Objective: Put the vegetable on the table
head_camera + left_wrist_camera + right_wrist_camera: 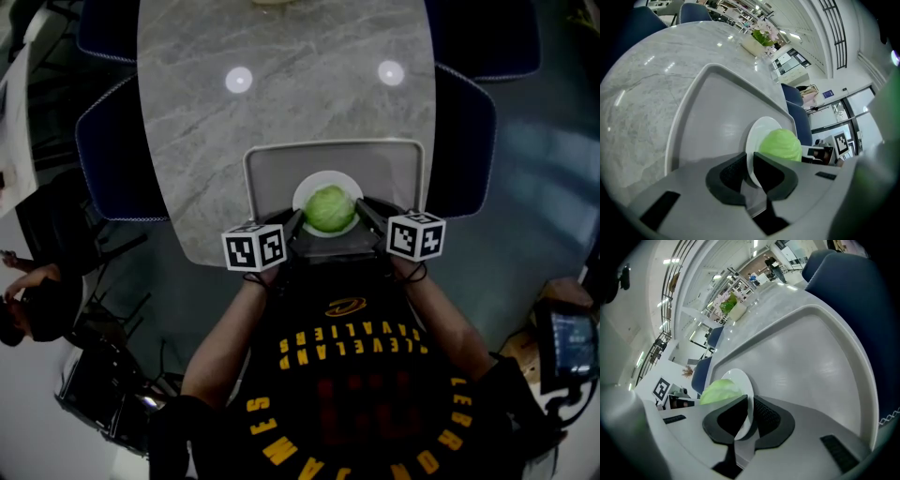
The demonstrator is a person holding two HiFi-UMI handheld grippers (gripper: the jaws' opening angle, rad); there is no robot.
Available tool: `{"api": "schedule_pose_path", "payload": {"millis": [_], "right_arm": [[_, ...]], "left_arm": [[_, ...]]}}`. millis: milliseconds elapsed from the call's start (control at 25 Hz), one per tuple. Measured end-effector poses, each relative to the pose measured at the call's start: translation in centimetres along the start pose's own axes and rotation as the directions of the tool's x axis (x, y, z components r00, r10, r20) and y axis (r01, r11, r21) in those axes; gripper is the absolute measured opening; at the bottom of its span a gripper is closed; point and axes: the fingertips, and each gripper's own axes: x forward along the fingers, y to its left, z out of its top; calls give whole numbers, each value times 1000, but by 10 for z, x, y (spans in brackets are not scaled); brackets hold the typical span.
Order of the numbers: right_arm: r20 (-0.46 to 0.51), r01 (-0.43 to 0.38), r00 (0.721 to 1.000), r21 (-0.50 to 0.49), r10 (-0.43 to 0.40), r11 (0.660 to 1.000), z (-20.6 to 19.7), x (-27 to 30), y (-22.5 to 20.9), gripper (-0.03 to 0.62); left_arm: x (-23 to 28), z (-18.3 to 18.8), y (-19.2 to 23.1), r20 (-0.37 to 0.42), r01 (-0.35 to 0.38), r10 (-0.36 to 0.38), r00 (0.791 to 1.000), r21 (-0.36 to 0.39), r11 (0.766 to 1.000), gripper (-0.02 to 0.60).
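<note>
**Cabbage rides a plate pinched at both sides**

Head view: a round, pale-green head of cabbage sits in the middle of a small white round plate. The plate is over the near edge of a grey plastic tray on the grey marble tabletop. The left claw and right claw meet the plate at opposite sides. Whether the plate is resting or lifted I cannot tell.

Left gripper view: the left claw is nearly closed, its dark pads clamped on the thin plate rim. The cabbage bulges just beyond, smooth, tight-leaved and glossy.

Right gripper view: the right claw is likewise pinched shut on the opposite rim, with the cabbage just past it.

The likely trouble is the ball-shaped cabbage: it lies loose on a shallow plate, so any tilt from uneven claw heights could send it rolling off. The rim holds are narrow and the glazed edge looks slick, so a slack grip could let the plate pivot or drop. Its underside might also catch the tray's raised lip.
</note>
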Motion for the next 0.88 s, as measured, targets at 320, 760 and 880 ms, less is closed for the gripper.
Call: {"api": "schedule_pose_path", "payload": {"millis": [320,760,880], "right_arm": [[-8,-6,1000,6,6,1000,2,3,0,44],[15,-18,1000,-48,19,999,15,-1,8,43],[38,-38,998,-88,41,995,25,-4,14,43]], "left_arm": [[3,3,4,-3,-18,18,1000,-21,1000,44],[-9,20,-2,53,-27,28,998,-10,1000,44],[-11,24,-7,78,-29,30,997,-10,1000,44]]}}
